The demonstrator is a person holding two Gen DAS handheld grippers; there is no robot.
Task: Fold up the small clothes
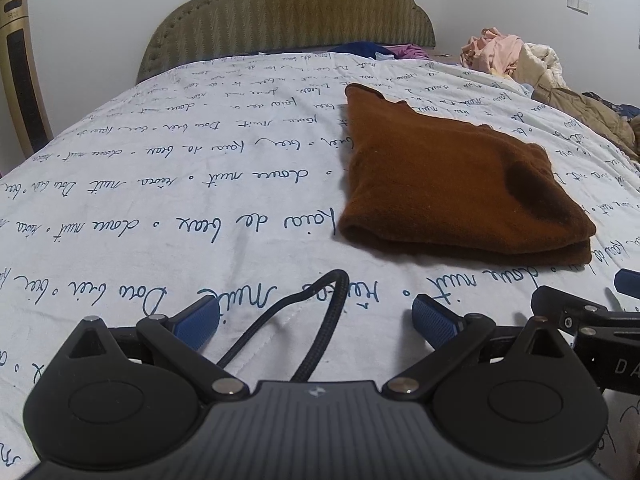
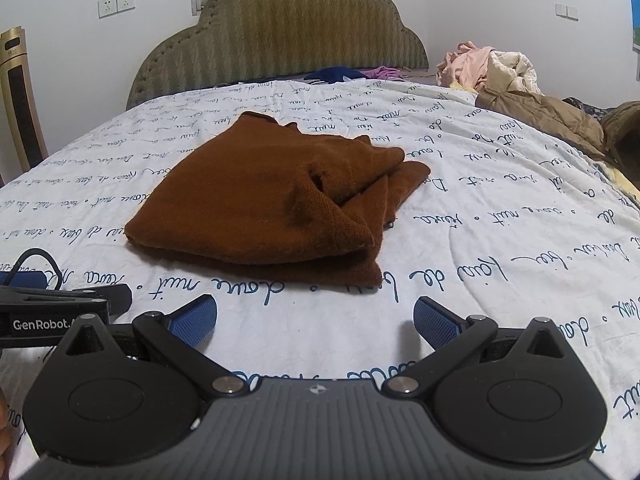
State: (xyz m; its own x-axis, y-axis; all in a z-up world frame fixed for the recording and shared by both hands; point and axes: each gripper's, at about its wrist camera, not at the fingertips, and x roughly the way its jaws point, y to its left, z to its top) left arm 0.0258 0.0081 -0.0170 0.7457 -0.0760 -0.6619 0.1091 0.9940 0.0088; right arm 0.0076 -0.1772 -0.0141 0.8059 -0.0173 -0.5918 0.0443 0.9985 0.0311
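Observation:
A brown knitted garment [image 1: 456, 184] lies folded in layers on the white bedspread [image 1: 180, 200] with blue script. It also shows in the right wrist view [image 2: 272, 204], ahead and slightly left. My left gripper [image 1: 316, 320] is open and empty, low over the bedspread, short of the garment's near edge and to its left. My right gripper [image 2: 316, 320] is open and empty, just in front of the garment's near edge. The right gripper's body shows at the right edge of the left wrist view [image 1: 592, 320]; the left gripper's body shows at the left edge of the right wrist view [image 2: 52, 308].
A padded olive headboard [image 2: 280, 32] stands at the far end of the bed. A pile of pink, cream and tan clothes [image 2: 504, 72] lies at the far right. Dark blue and purple items [image 2: 352, 73] lie near the headboard. A gold tower appliance [image 2: 20, 96] stands left.

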